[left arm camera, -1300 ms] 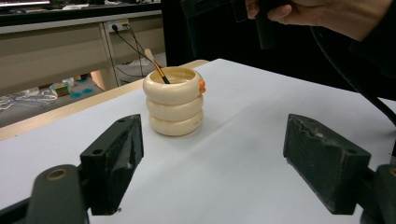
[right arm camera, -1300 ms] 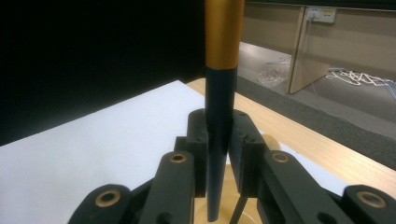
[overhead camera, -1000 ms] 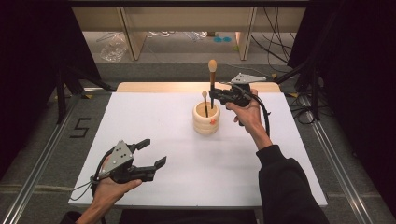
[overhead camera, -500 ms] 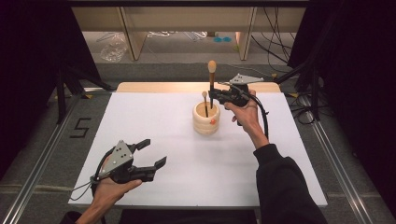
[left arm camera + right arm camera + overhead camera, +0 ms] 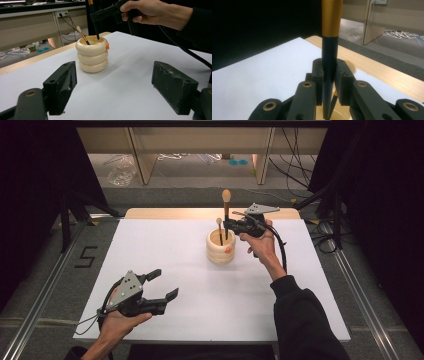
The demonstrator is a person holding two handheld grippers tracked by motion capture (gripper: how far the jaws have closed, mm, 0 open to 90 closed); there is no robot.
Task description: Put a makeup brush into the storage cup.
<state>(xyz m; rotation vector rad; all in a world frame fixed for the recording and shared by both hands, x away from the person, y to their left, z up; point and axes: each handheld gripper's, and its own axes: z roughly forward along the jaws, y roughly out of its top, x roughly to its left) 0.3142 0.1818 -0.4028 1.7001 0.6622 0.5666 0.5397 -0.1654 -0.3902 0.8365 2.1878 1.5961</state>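
Near the frame's centre, the right gripper (image 5: 231, 224) was clamped on a tall brush (image 5: 226, 212), its tip already inside the cream holder (image 5: 221, 247) beside another brush (image 5: 219, 227); release remained. The left gripper (image 5: 162, 285), lower left, rested with jaws apart, empty.

We see the ridged cream holder (image 5: 221, 248) mid-table (image 5: 165, 250), two brushes (image 5: 226, 212) inside; our left gripper (image 5: 150, 292) sits near-left.

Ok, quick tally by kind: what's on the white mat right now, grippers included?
Brushes: 2, the big brush clamped in the right gripper, the small brush leaning in the holder.
Cream ringed holder: 1.
Grippers: 2, the left gripper open.
Total: 5.
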